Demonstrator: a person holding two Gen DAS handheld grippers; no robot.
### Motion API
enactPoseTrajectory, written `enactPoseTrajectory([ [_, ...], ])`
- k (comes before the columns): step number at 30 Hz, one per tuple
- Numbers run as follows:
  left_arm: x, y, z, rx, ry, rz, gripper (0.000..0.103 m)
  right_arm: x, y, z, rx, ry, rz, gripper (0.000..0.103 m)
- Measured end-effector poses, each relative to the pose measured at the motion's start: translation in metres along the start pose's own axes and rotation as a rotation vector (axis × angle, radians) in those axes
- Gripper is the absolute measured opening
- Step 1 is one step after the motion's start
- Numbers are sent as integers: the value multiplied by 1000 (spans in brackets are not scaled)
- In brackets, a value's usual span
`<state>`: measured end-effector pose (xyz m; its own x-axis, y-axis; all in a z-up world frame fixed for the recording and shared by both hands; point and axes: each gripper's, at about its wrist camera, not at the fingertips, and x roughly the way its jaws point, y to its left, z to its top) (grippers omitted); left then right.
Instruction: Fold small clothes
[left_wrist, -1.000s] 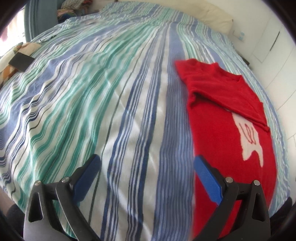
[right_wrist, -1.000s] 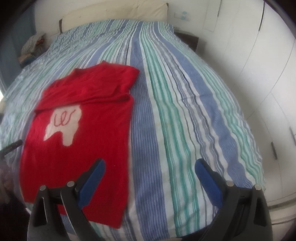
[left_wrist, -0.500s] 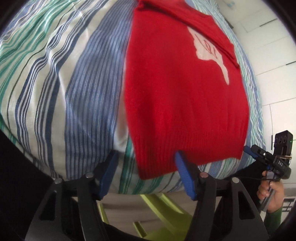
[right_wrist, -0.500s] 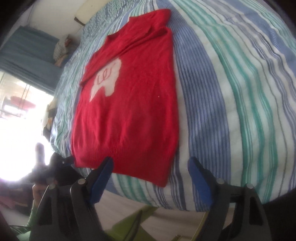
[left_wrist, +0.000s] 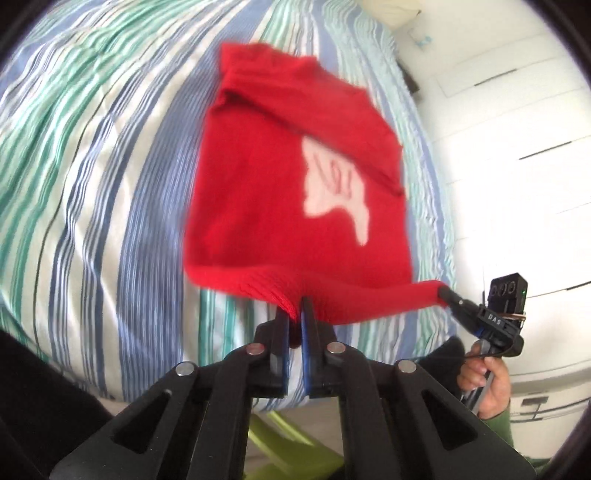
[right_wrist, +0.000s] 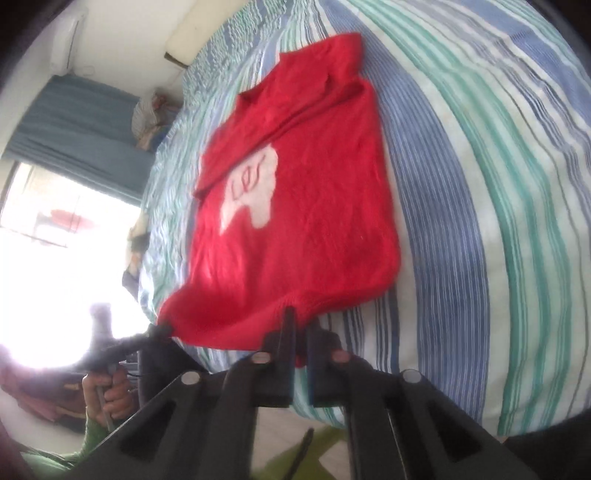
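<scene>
A small red knitted sweater (left_wrist: 280, 192) with a pale pink figure on its chest lies on the striped bed, sleeves folded across its top. My left gripper (left_wrist: 294, 314) is shut on the ribbed bottom hem near its left corner, and the hem is lifted off the bed. My right gripper (right_wrist: 300, 325) is shut on the same hem at its right corner. In each wrist view the other gripper shows at the side: the right gripper (left_wrist: 448, 295) pinches the hem's far end, and the left gripper (right_wrist: 162, 330) does so too. The sweater (right_wrist: 295, 206) is blurred by motion.
The bed (left_wrist: 92, 166) wears a blue, green and white striped cover and its foot edge is just below the grippers. A yellow-green object (left_wrist: 295, 454) lies on the floor below. White cupboards (left_wrist: 517, 147) stand at the right, a bright window (right_wrist: 55, 240) and blue curtain (right_wrist: 74, 122) at the left.
Both grippers came down to the foot of the bed, went from wide open to shut on the sweater's bottom hem, and the hem has lifted off the cover.
</scene>
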<state>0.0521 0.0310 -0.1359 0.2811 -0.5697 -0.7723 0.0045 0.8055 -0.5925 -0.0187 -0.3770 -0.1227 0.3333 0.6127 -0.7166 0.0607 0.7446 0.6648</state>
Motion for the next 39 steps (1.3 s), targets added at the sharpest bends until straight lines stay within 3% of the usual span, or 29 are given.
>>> enactPoseTrajectory([
  [3, 1, -5, 63, 31, -115, -4, 2, -6, 10, 50, -22, -102, 14, 4],
  [5, 14, -9, 109, 41, -150, 12, 2, -5, 15, 90, -55, -176, 1, 4],
  [9, 52, -7, 199, 52, -180, 97, 2, 18, 26, 179, -96, -263, -39, 4],
  [12, 88, -1, 250, 37, -174, 158, 5, 48, 27, 241, -88, -272, -68, 4],
  [14, 102, 12, 271, -8, -187, 267, 26, 66, 17, 274, -55, -291, -44, 6],
  [15, 103, 20, 277, -40, -174, 329, 54, 74, 12, 286, -46, -299, -60, 17],
  [16, 103, 27, 280, -66, -177, 351, 72, 80, 8, 295, -32, -303, -105, 41],
  [17, 96, 34, 279, -85, -202, 334, 74, 83, 5, 299, -24, -314, -127, 48],
  [21, 68, 60, 254, -132, -259, 227, 81, 79, -7, 284, -44, -332, -103, 49],
  [24, 64, 60, 220, -76, -238, 177, 89, 72, -5, 251, -169, -310, -158, 49],
  [26, 77, 54, 198, -6, -191, 229, 93, 75, 5, 227, -278, -269, -141, 49],
  [28, 92, 54, 177, 55, -134, 370, 92, 84, 10, 201, -356, -195, -112, 49],
  [29, 95, 57, 167, 57, -118, 436, 91, 92, 5, 190, -376, -154, -144, 47],
  [30, 92, 60, 158, 46, -125, 451, 89, 100, -3, 181, -385, -118, -233, 44],
  [31, 82, 59, 148, 40, -150, 437, 88, 102, -14, 173, -373, -105, -300, 35],
  [32, 72, 55, 138, 43, -176, 426, 89, 95, -24, 166, -349, -119, -304, 31],
  [34, 58, 42, 117, 81, -211, 432, 93, 72, -28, 148, -320, -181, -348, 41],
  [37, 49, 20, 81, 162, -259, 478, 97, 43, -27, 116, -314, -248, -333, 54],
  [39, 53, 12, 62, 198, -270, 517, 97, 35, -26, 93, -322, -269, -349, 56],
])
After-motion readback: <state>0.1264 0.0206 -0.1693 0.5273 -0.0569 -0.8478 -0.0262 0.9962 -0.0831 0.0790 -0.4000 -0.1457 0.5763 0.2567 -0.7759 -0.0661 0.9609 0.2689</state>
